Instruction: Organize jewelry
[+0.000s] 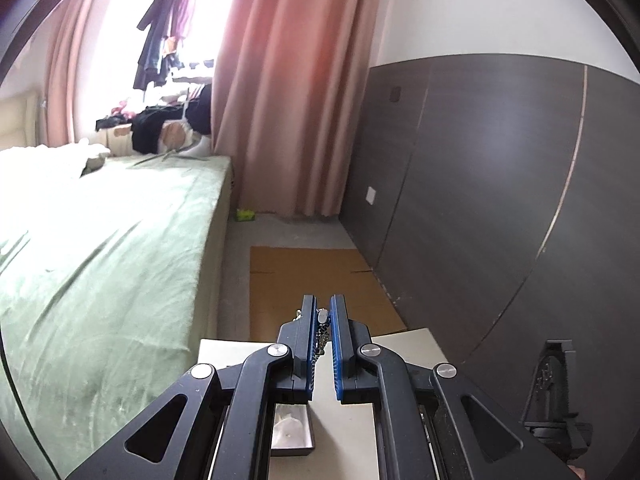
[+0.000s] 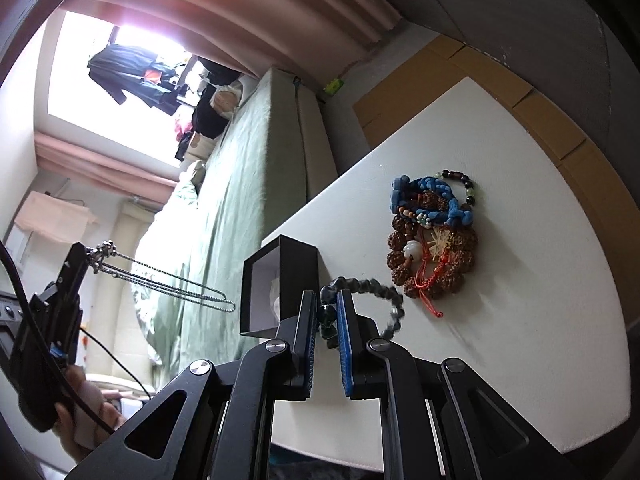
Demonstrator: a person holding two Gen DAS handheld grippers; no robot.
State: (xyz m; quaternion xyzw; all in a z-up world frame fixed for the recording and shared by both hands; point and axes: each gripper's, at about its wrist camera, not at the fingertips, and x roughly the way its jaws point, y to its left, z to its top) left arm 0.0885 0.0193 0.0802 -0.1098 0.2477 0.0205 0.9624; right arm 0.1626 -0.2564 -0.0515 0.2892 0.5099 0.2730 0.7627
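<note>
holding a thin silver chain (image 2: 168, 284) in the left tongs (image 1: 323, 312), pads pressed together on its clasp end, with the chain hanging in long loops off the near left side of the white table (image 2: 520, 280). pinching a dark bead bracelet (image 2: 384, 300) in the right tongs (image 2: 329, 308), jaws almost shut on it, with the ring of beads sticking out to the right, lifted just over the table top.

lying open on its side near the left edge of the table: a black jewelry box (image 2: 280, 284), with its mouth facing left toward the chain. sitting just beside the right tongs, a little to the left and farther away. probably needing only a short move left for the bracelet, so the right hand looks nearer to the box. hanging well apart from the box: the chain, with its long side pointing at the box mouth.

resting farther right on the table: a pile of more bracelets (image 2: 432, 236), blue cord and brown beads, not yet sorted.
</note>
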